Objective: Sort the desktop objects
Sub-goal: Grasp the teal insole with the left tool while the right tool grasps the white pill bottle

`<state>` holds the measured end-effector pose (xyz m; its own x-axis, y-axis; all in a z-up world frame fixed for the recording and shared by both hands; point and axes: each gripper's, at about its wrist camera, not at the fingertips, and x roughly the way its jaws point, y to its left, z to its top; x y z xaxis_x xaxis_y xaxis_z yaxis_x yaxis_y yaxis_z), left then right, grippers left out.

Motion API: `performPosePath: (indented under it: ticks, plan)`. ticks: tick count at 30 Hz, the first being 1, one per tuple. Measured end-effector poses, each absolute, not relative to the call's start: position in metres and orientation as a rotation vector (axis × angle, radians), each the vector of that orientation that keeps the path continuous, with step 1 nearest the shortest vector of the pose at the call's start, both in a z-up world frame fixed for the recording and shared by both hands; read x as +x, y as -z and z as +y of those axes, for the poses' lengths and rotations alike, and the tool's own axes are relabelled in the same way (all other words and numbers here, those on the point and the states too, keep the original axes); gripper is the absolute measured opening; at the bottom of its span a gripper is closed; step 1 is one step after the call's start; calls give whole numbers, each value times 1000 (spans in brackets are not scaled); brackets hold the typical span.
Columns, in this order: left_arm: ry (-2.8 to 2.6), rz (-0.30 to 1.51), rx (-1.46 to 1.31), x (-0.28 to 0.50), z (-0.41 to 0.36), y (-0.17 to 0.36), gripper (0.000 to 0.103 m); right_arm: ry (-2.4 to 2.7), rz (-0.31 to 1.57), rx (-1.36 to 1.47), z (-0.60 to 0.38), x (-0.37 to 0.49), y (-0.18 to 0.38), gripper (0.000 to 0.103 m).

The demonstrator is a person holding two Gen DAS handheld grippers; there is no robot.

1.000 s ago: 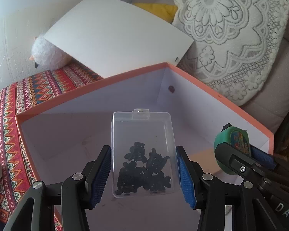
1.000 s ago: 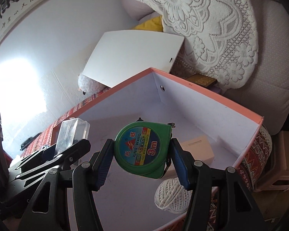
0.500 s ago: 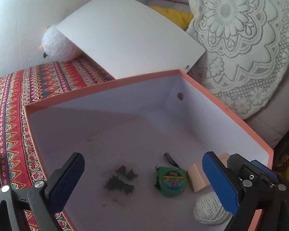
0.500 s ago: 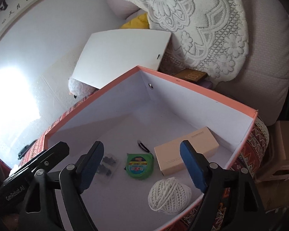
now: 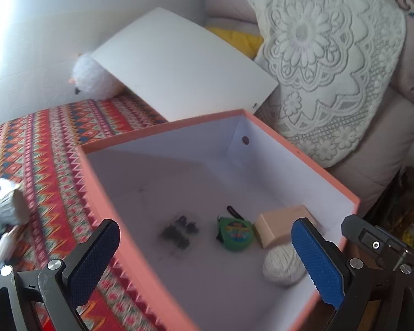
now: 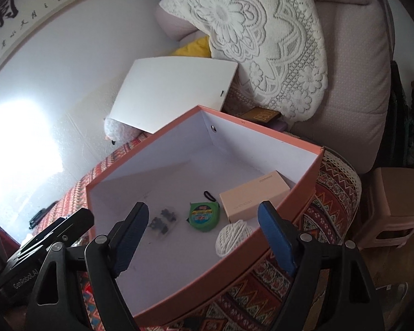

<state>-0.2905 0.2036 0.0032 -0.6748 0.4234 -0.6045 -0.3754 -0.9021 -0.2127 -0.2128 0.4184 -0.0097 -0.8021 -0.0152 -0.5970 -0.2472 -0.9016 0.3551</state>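
- Left tool (image 5: 205, 262): pads wide apart, nothing between them. A second ago it was clamped on the clear case of black clips (image 5: 178, 233); that case now lies on the floor of the orange box (image 5: 162, 125).
- Right tool (image 6: 204, 238): also spread and empty. It held the green tape measure (image 6: 204, 218) a second ago; the tape now lies flat in the box, just beside the clip case.
- Also in the box: pink carton (image 6: 252, 195) and ball of white twine (image 6: 231, 238), near the tape.
- Both tools have drawn back above the box's near rim.
- Judgement: two more items sorted. More clutter on the patterned surface (image 5: 36, 149) at far left, too blurred to identify, so sorting may go on.
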Motion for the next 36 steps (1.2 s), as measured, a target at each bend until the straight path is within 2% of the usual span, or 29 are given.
performPosePath:
  ticks: [8,17,29,36]
  plan:
    - [-2612,-145,-884,-225,121,-28,102,-2893,567,-890,356,-153,-27,88]
    - [-2801,-258,-900,-162,-20,-24,102,-3055,433,-925,239,-114,-45,91]
    - [-3002,-444,-1097,-135,-182,49,102,-3181,176,-1263,77,-140,15,92]
    - [-3023,-456,-1266,-161,-224,102,102,-3135,47,-1468,18,-177,68,92]
